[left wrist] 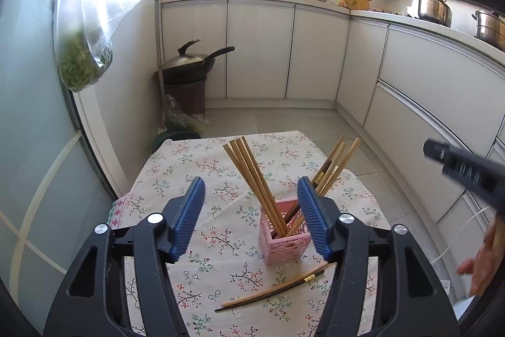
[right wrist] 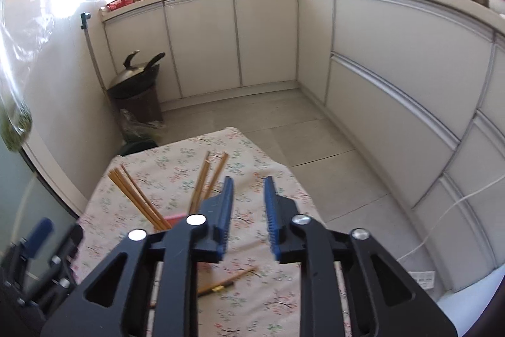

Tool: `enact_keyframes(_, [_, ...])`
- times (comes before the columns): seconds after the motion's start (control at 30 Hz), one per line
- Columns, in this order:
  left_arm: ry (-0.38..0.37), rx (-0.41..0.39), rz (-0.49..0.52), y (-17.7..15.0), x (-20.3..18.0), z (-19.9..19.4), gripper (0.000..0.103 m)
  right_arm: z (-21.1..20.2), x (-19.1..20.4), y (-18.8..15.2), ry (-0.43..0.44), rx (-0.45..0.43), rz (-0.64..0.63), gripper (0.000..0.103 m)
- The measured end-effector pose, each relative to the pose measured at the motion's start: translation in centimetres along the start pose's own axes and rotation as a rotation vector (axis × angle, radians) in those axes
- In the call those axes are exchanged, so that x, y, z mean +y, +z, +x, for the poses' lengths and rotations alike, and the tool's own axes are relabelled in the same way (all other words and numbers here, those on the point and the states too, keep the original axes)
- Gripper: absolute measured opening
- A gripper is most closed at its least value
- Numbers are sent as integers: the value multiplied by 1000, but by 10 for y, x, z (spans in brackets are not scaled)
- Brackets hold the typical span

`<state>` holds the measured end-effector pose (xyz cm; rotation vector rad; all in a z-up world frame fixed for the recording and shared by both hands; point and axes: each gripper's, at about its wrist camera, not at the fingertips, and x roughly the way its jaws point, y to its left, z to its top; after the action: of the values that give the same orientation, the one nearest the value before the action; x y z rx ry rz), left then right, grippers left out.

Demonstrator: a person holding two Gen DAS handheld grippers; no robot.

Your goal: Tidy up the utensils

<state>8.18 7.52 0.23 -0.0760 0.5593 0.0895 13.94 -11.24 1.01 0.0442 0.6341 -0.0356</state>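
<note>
A pink slotted holder (left wrist: pixel 284 237) stands on the floral tablecloth (left wrist: pixel 195 160). Two bunches of wooden chopsticks (left wrist: pixel 252 179) lean out of it, one to the left and one to the right. A loose pair of chopsticks (left wrist: pixel 274 289) lies flat in front of the holder. My left gripper (left wrist: pixel 251 183) is open around the holder, pads apart from it. My right gripper (right wrist: pixel 248 182) hangs open with a narrow gap and nothing in it, above the loose pair (right wrist: pixel 227 280), with the holder (right wrist: pixel 176 218) to its left. Its black body (left wrist: pixel 460 169) and a hand (left wrist: pixel 483 261) show at the right edge.
The small table ends just beyond the holder, with tiled floor (left wrist: pixel 284 122) past it. White cabinets (left wrist: pixel 258 49) run along the back and right. A lidded wok (left wrist: pixel 186 65) sits on a stand at the back left. A bag of greens (left wrist: pixel 82 62) hangs at the left.
</note>
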Motion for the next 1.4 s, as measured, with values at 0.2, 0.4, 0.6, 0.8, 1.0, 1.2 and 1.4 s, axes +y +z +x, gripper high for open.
enact_keyframes(0.2, [5,-4,5,-3,-7,-3,70,-2,-6,-19,-55,-6,-5,41])
enact_keyframes(0.4, [4,-19,22,-8,-15,-6,77,-5,-13,-38,-98,-6,-6,50])
enact_keyframes(0.6, [19,-20,37,-14,-21,-5,88,-9,-20,-53,-146,-34,6,69])
enact_keyframes(0.8, [31,-1,55,-21,-27,2,93,-16,-28,-65,-176,-59,27,86])
enact_keyframes(1.0, [36,5,81,-28,-33,4,96,-16,-38,-72,-211,-55,46,95])
enact_keyframes(1.2, [40,41,123,-36,-38,14,96,-8,-56,-89,-232,5,80,96])
enact_keyframes(1.4, [6,158,210,-55,-50,39,96,-1,-85,-109,-227,106,163,96])
